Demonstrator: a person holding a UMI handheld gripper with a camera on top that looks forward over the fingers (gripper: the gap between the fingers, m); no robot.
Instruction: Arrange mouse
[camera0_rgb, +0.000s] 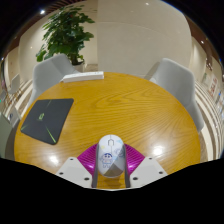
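A white computer mouse with a small printed picture on its back sits between my two fingers, pointing away from me. My gripper is shut on the mouse, with the magenta pads pressing on both of its sides. It is over the near edge of a round wooden table. A dark mouse mat lies flat on the table, ahead and to the left of the fingers.
Two grey chairs stand at the table's far side, one at the left and one at the right. A potted green plant stands behind the left chair. A small white object lies at the far table edge.
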